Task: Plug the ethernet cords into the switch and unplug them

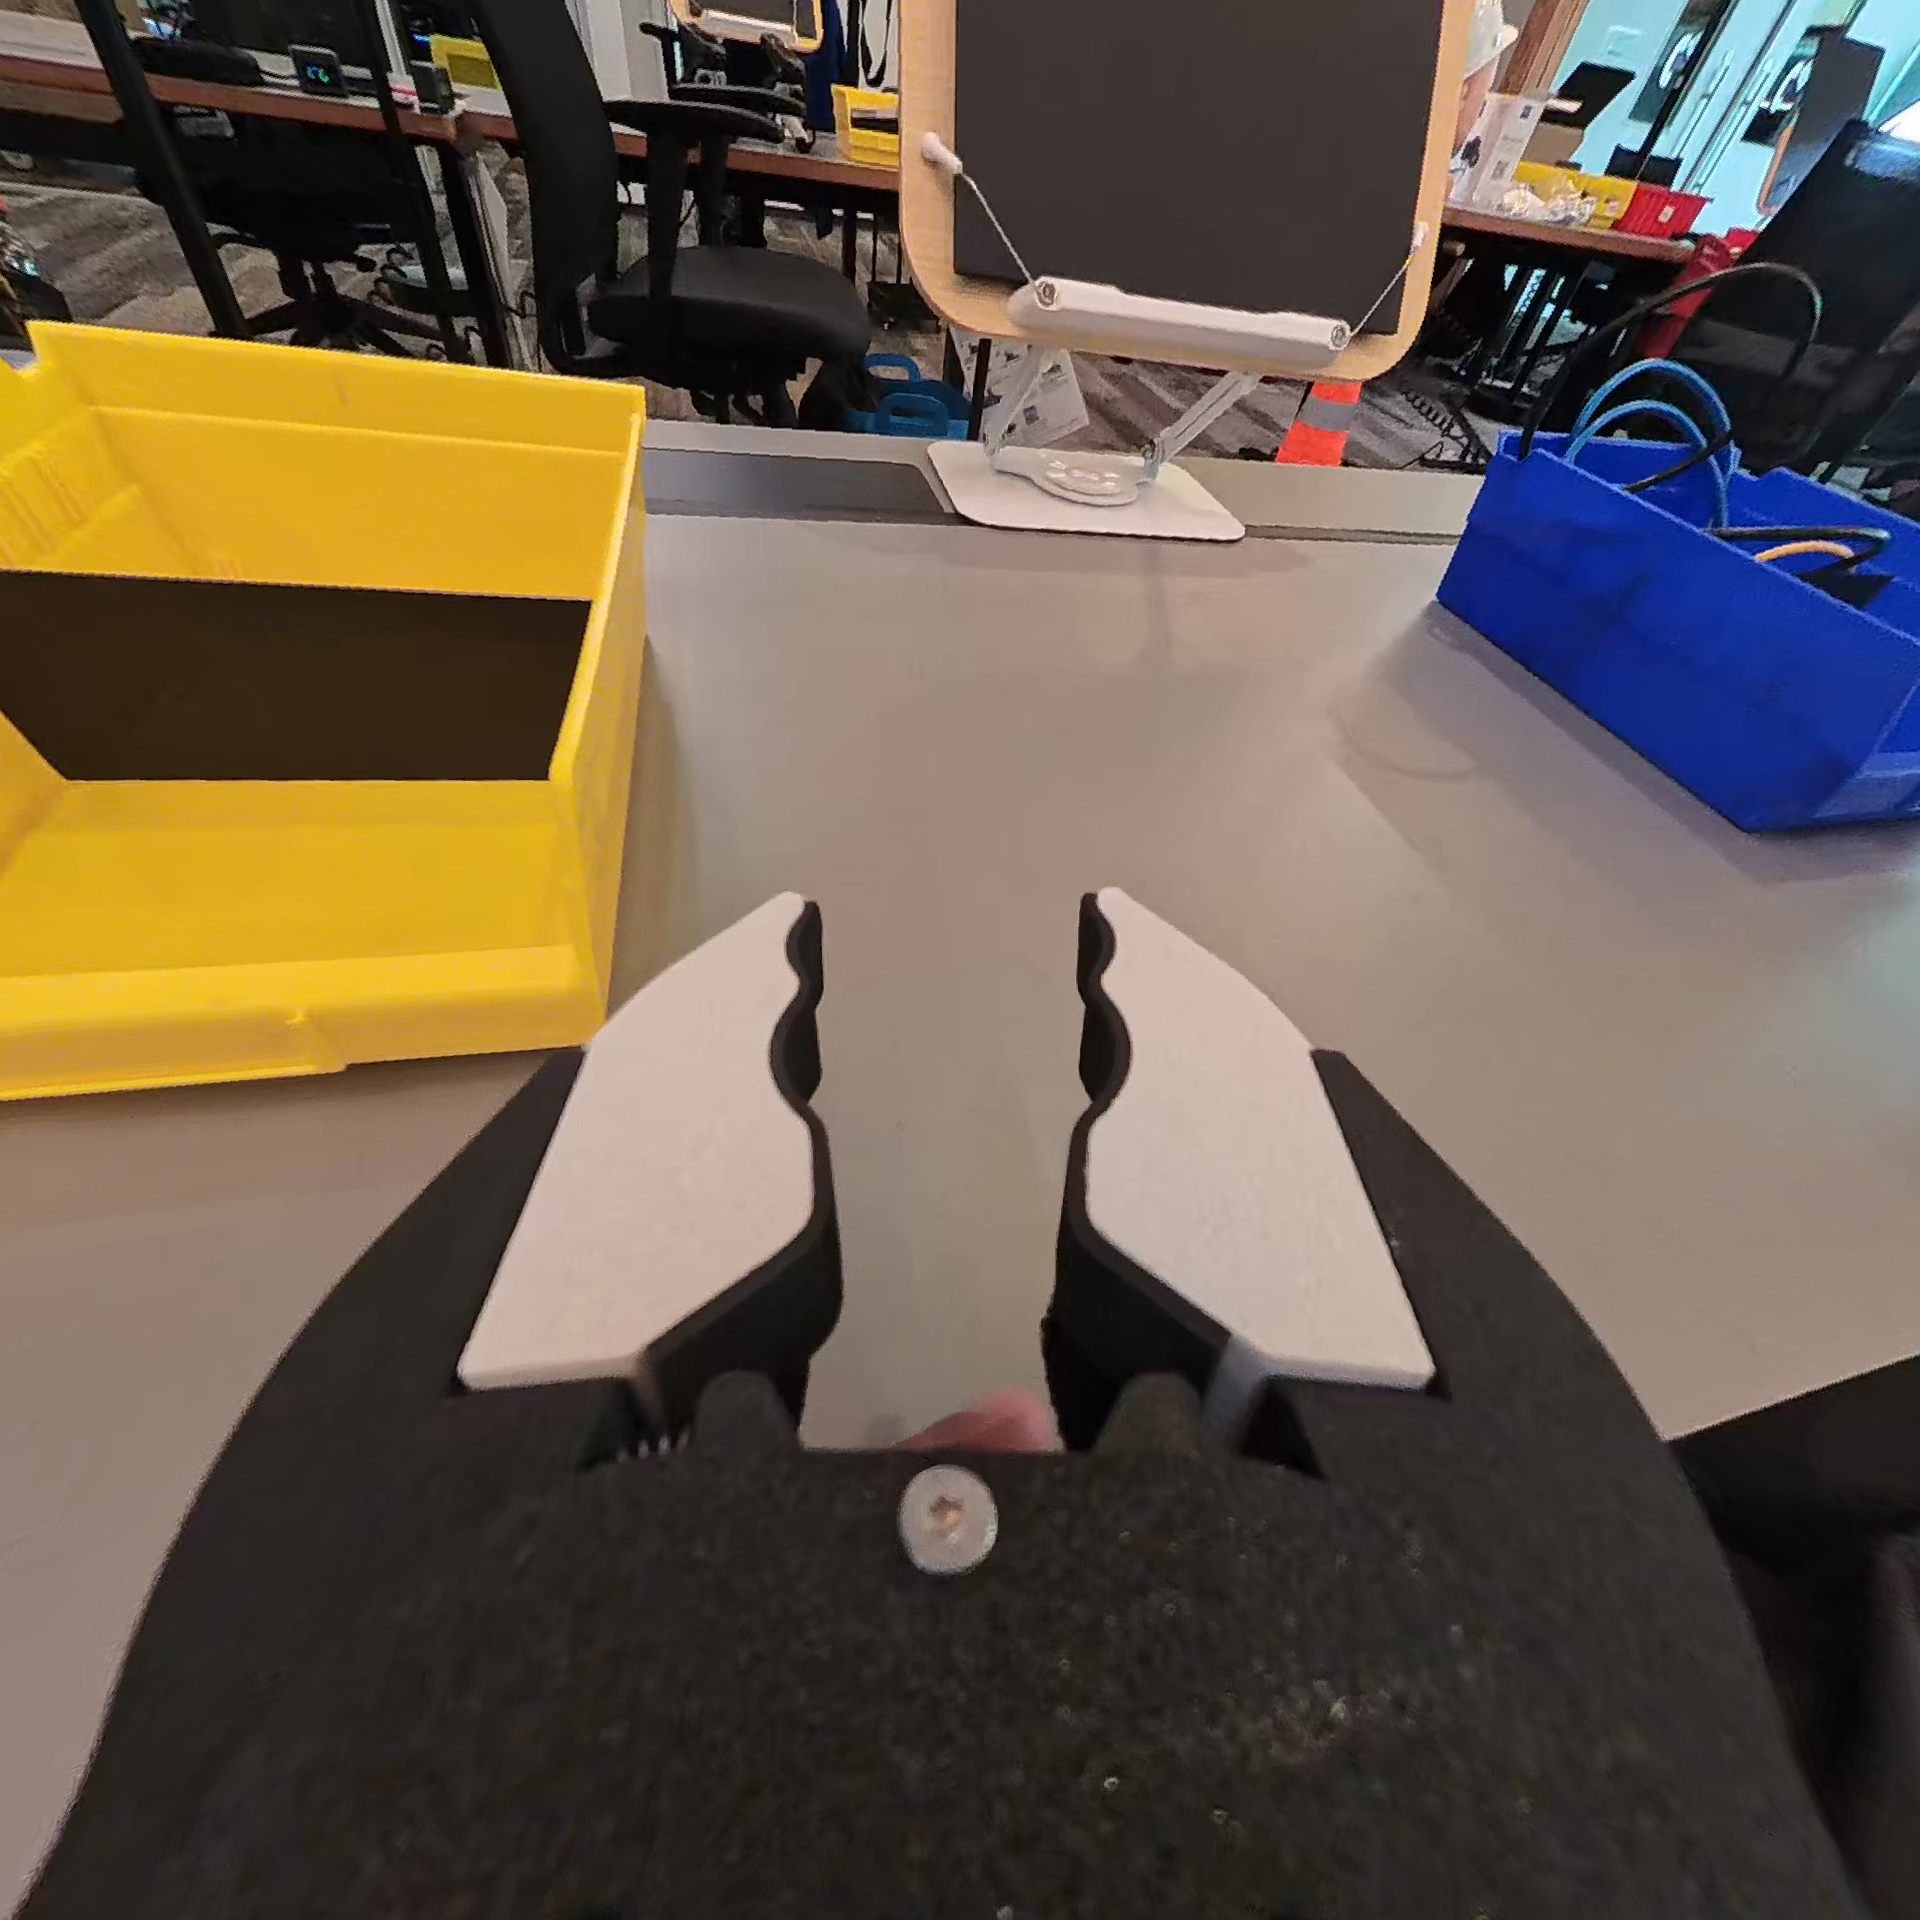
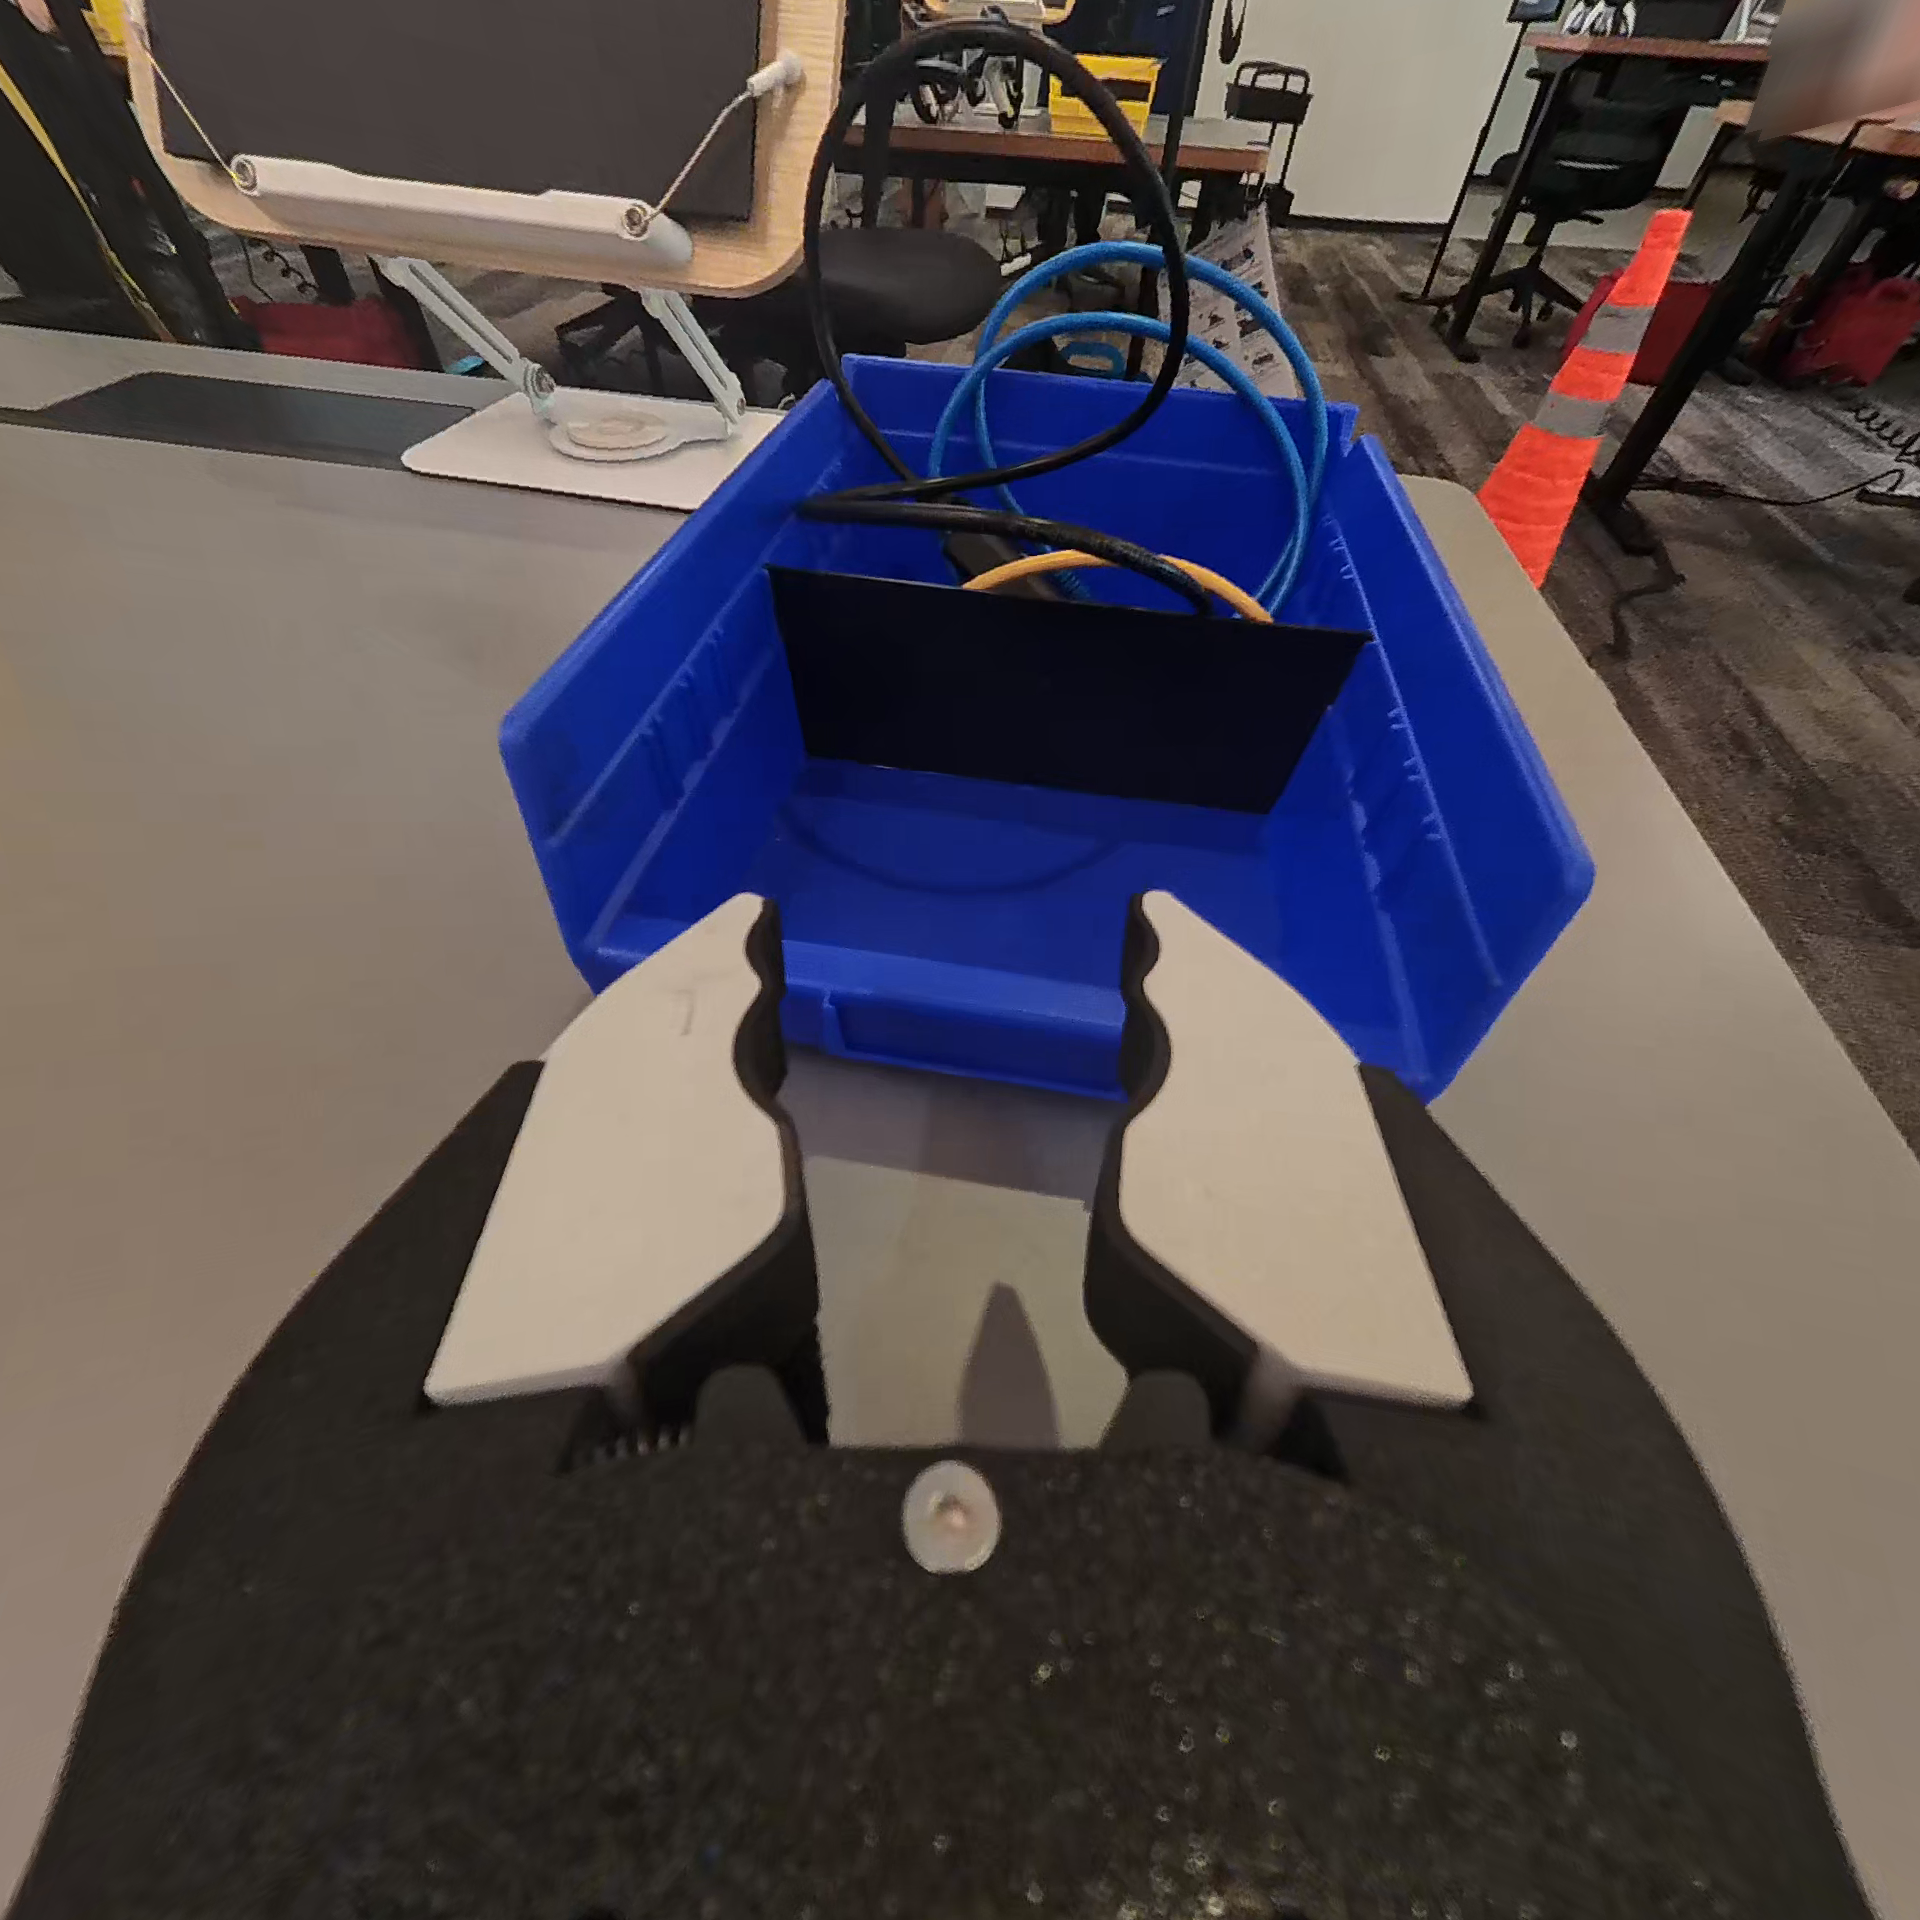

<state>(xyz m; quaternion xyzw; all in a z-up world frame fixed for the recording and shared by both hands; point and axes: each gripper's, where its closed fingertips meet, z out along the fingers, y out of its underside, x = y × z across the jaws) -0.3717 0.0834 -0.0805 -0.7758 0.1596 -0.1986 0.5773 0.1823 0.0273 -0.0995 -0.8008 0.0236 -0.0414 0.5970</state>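
Both tools are empty and nothing is plugged in yet, so the step in hand looks like fetching a cord; the right gripper [image 2: 951, 966] hovers with its jaws spread and nothing between them, just in front of the low front lip of the blue bin [image 2: 665, 727], which sits on the grey table [image 2: 260, 727]; the cords lie in the back compartment, behind a dark divider [image 2: 1049, 707] that stands across the bin: a black cord [image 2: 831, 187] arching high above the rim, a blue cord [image 2: 1288, 416] in two loops, and a yellow cord [image 2: 1039, 563] just showing over the divider; the plugs themselves are hidden, so it is wiser to go in over the divider from above and take one loop where it stands clear of the others, since the black and blue strands cross and a careless pull would likely drag the lot; the left gripper [image 1: 951, 956] also stands apart and empty over bare table, beside a yellow bin [image 1: 312, 914] with its own dark divider; no switch can be seen in either view; it may lie in a part of that yellow bin out of sight, though I cannot tell; the left tool is best kept free to steady whatever the plug must go into.
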